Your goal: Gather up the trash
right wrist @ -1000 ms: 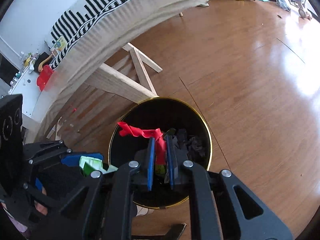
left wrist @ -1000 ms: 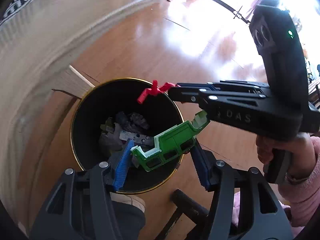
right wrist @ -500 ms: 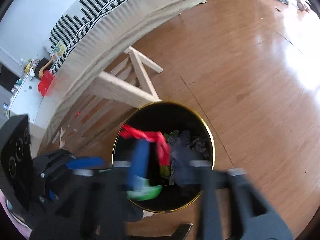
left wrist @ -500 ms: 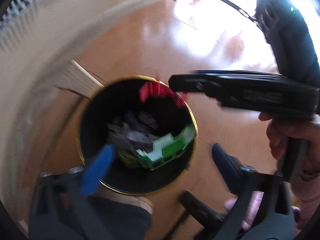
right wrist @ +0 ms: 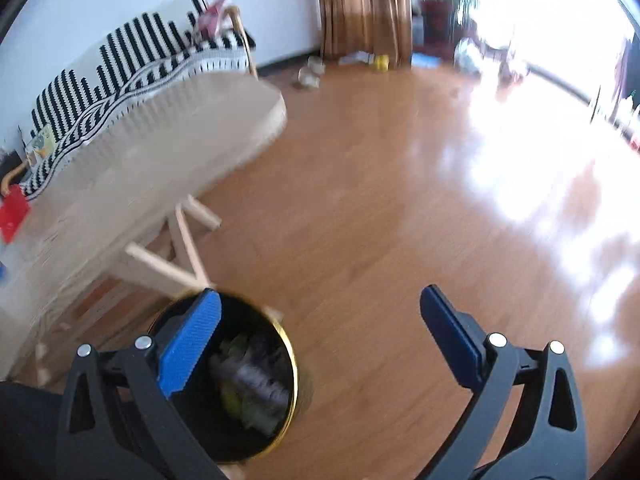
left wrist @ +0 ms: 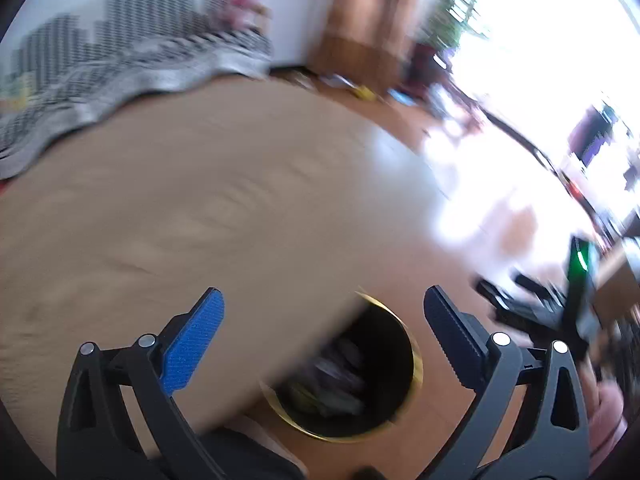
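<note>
- The trash bin, black with a gold rim, is sitting on the wood floor, low and to the left of the right gripper, partly behind its left pad. In the left wrist view the bin is lying low between the left gripper's two fingers, partly hidden by the table edge.
- Crumpled trash, grey and green, is lying inside the bin. The blur is preventing any finer identification.
- You are holding both grippers with the jaws spread wide; nothing is sitting between the blue pads of either one.
- Judged from the empty jaws and the filled bin, you are working the step between a drop and the next pickup.
- The wooden table is standing beyond and to the left of the right gripper; a striped cloth is covering its far end.
- Small objects are lying on the floor far ahead, near the curtain; whether they are trash cannot be told.
- The next move is likely calling for you to locate remaining litter, approach with the jaws wide, and close on one piece.
</note>
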Motion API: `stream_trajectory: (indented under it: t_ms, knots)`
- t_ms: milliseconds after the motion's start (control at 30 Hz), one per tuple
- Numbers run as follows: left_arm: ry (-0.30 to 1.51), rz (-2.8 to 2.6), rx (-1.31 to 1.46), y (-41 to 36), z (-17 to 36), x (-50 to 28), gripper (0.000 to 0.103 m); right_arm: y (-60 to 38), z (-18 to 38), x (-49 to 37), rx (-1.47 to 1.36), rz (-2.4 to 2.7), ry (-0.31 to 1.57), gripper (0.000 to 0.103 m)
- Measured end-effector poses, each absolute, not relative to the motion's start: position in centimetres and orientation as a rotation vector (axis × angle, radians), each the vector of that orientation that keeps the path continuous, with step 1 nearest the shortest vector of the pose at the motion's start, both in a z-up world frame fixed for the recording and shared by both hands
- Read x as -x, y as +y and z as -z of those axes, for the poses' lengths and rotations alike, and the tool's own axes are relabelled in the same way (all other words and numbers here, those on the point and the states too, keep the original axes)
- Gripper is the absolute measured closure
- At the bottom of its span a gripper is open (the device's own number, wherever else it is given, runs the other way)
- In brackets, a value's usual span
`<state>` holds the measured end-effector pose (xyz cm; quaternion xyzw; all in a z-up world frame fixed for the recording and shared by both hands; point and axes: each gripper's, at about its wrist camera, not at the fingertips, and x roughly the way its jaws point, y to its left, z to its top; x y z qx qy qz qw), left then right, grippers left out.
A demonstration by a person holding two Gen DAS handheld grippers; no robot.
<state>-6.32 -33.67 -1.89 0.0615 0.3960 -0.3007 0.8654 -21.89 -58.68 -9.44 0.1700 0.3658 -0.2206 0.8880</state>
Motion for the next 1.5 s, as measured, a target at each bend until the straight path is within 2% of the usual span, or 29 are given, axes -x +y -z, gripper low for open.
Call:
stream_trajectory:
  t_ms: [167,233,400,567,700,1100,1333,1500]
  knots:
    - [0.722,0.368,-0.149,-24.9,-1.1,1.3,0.006,-52.5,4.2,16.1,-0.314,0.351,0.654,0.007]
    - [0.68,0.243,-0.151,-20.6,-0.9,-0.5,0.006,-48.2,2.3,11.7,-0.274,0.271,0.685,0.007]
    - [0.729,0.107,-0.045,-12.8,0.8,-4.9,0.006,-37.4,-0.7,1.5,-0.247,0.076,0.718,0.006]
    - [0.749,0.1,0.055,-7.5,1.2,-5.9,0.006,-27.9,-0.5,-5.0,-0.188,0.033,0.736,0.007]
    - [0.761,0.103,0.103,-5.5,1.4,-6.6,0.006,-24.0,1.3,-6.1,-0.102,0.038,0.705,0.007]
    - [0.76,-0.003,0.001,-3.8,1.7,-6.3,0.006,-22.7,4.0,-6.1,-0.063,0.027,0.761,0.007]
    - [0.764,-0.036,0.049,-3.8,1.8,-6.0,0.006,-25.1,4.1,-4.8,-0.108,0.022,0.771,0.007]
    - [0.671,-0.072,0.011,-5.1,1.1,-4.6,0.006,-27.2,4.0,-3.8,-0.196,0.027,0.777,0.006]
